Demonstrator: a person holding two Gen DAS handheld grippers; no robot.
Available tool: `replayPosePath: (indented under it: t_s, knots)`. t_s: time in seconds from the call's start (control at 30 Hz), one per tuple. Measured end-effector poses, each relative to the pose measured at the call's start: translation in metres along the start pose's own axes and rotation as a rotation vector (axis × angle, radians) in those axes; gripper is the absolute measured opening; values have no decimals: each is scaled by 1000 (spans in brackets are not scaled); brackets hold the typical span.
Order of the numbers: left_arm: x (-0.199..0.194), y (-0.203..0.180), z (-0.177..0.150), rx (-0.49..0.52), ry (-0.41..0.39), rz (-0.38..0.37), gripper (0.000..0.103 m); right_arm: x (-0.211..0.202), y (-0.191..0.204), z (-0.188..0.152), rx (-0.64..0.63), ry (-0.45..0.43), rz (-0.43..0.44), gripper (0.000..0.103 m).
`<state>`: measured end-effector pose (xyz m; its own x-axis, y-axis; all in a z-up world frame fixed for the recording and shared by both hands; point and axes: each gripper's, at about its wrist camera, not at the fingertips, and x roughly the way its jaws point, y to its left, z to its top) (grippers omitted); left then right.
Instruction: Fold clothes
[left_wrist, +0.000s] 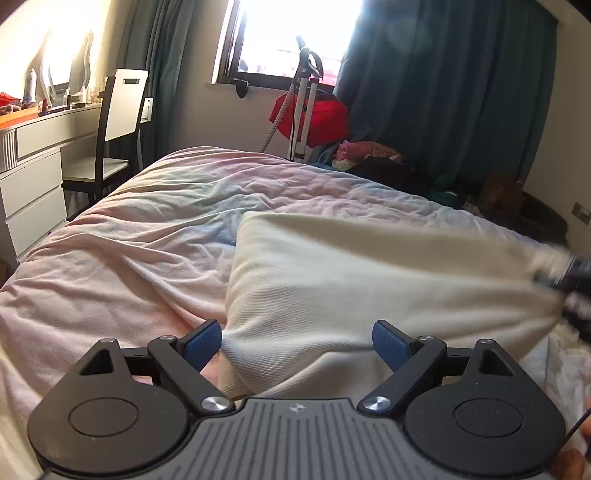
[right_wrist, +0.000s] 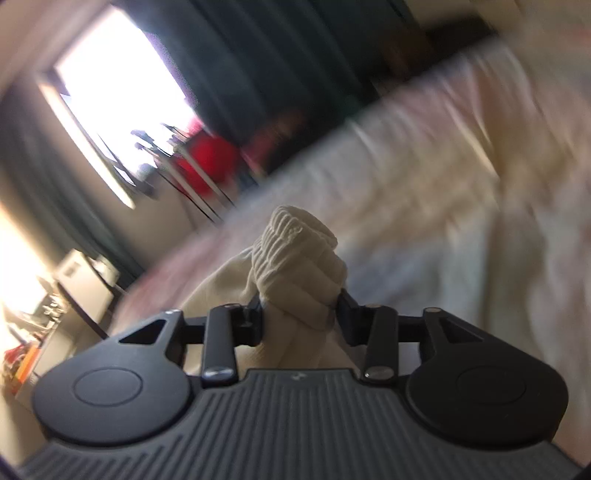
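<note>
On our left gripper we see blue ribbed pads on black fingers, silver screws and a grey grooved body. Our right gripper looks alike, pads hidden.

Cream ribbed knit garment, soft, thick. Main panel stretched broad and fairly smooth above the pink bedding, its far right corner pulled taut and lifted. Lower left edge hangs in a rounded fold toward the sheet. In the right wrist view a ribbed band of the garment is bunched into a thick upright wad, folds stacked.
</note>
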<state>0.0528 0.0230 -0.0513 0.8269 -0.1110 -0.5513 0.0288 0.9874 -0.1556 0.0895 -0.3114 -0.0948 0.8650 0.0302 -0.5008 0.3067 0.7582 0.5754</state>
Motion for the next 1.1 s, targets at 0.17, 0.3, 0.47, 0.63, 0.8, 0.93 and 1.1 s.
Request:
replayPosePath:
  t_s: [0.17,0.3,0.47,0.63,0.8,0.93,1.1]
  knots:
    - [2,3,-2,-23,17,7,90,8,-19,-5,113,110,37,68]
    - [-1,13,1,-89,7,-2,90,20,-16,-12,130,183,83,84]
    - [4,43,9,-252,-3,-47,91,50,-8,-25,69,268,76,91]
    - [35,68,5,-365,63,-70,91,62,-1,-36,3,260,90,92]
    - [59,79,-8,-483,167,-215,91,38,6,-27,34,199,243,93]
    - [63,76,-12,-474,178,-246,91,19,12,-25,63,127,383,93]
    - [65,71,-15,-440,181,-268,80,37,14,-41,-6,224,186,85]
